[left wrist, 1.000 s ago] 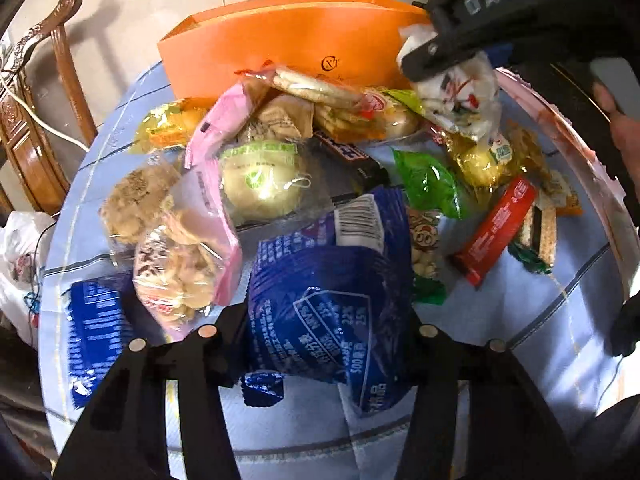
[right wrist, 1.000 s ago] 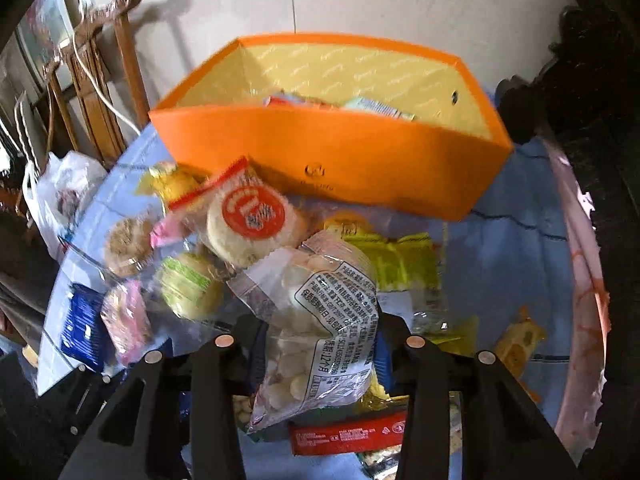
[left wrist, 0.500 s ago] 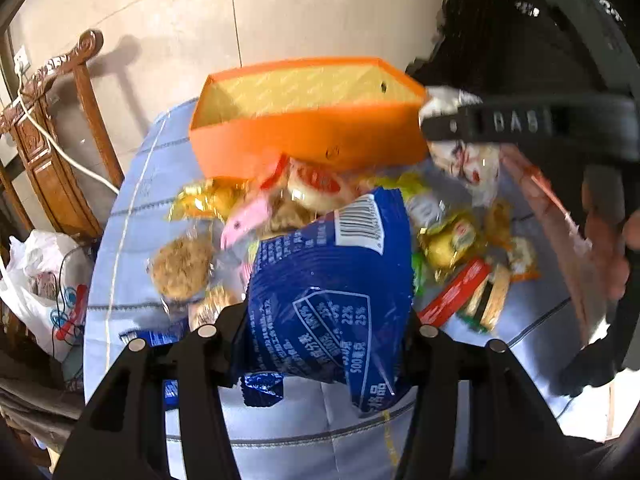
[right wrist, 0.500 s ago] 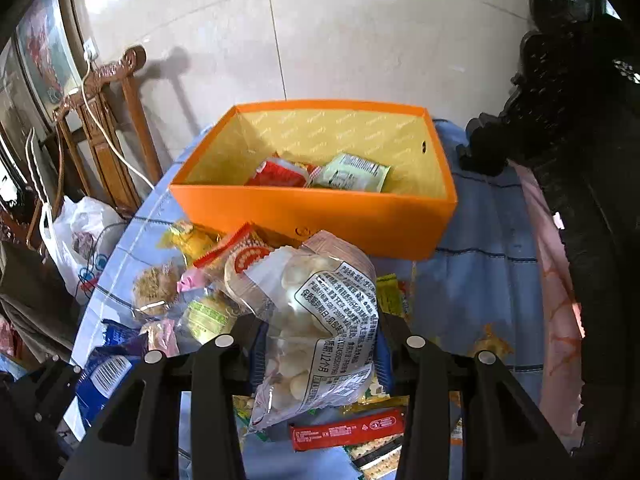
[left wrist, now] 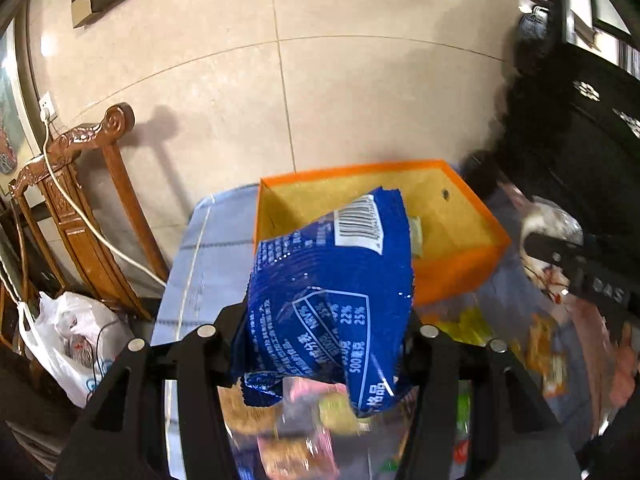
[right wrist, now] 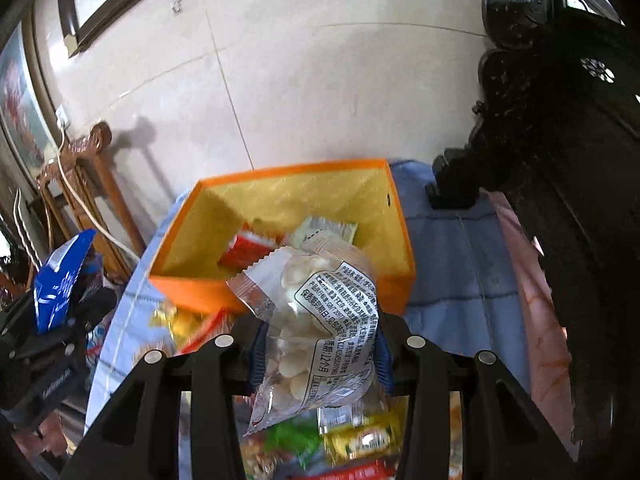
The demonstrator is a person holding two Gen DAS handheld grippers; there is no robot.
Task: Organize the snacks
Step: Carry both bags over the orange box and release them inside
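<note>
**Q.** What are you carrying, and how will each packet behave?

**A.** Your left gripper (left wrist: 326, 334) pinches a blue snack bag (left wrist: 332, 300) by its lower part. The film is soft and crinkled, and the barcode end stands free above the jaws. It looks light but floppy, so expect it to sway and fold. The glossy film could slip. Your right gripper (right wrist: 316, 342) pinches a clear packet of pale round pieces (right wrist: 316, 320), again low on the pack. That packet is also thin and limp, and its contents may well be brittle, so squeeze no harder than you must.

**Q.** How do the fingers stand?

**A.** On both tools the jaws are partly closed, pressed against the sides of the packet between them, which bulges out above and below. Neither pair is spread free, and neither is fully together.

**Q.** Where do the packets sit relative to the goal?

**A.** Both hang in the air, short of the orange box (right wrist: 400, 280). The box stands open on the blue tablecloth (right wrist: 444, 280) and holds a red packet (right wrist: 246, 250) and a green packet (right wrist: 328, 232). Loose snacks (right wrist: 360, 438) lie on the cloth below the right gripper. Release over the yellow interior, clear of the near wall.
</note>
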